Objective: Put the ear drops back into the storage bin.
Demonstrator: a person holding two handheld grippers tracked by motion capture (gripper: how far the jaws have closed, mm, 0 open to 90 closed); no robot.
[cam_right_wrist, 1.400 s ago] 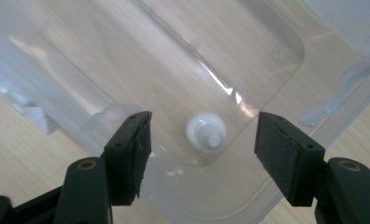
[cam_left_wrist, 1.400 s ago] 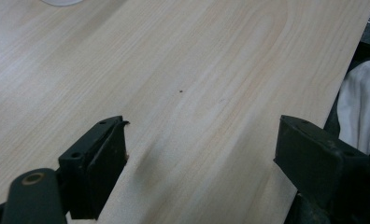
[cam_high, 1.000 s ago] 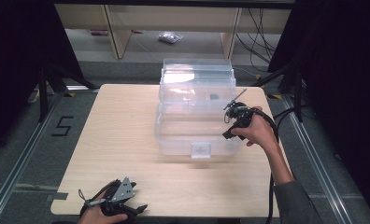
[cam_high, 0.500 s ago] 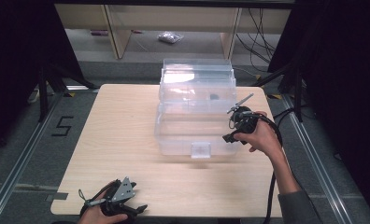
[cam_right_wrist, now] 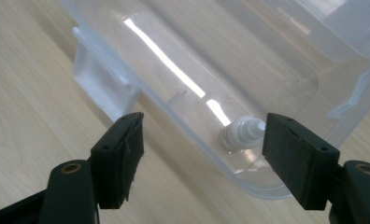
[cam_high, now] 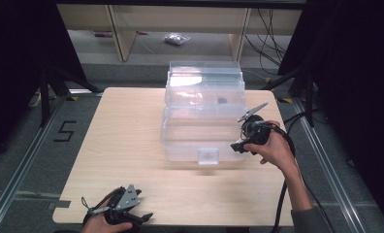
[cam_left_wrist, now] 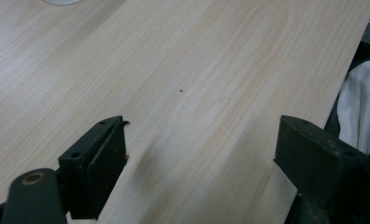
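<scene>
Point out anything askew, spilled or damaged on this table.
Nothing stands out. The clear plastic box sits square on the table, nothing spilled. A small white ridged piece lies inside it, between the open right tongs.

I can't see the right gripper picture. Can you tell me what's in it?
The right gripper is open, its two black jaws apart just above a clear plastic box on a light wooden table. A small white ridged cap or nozzle shows through the box's near corner.
</scene>
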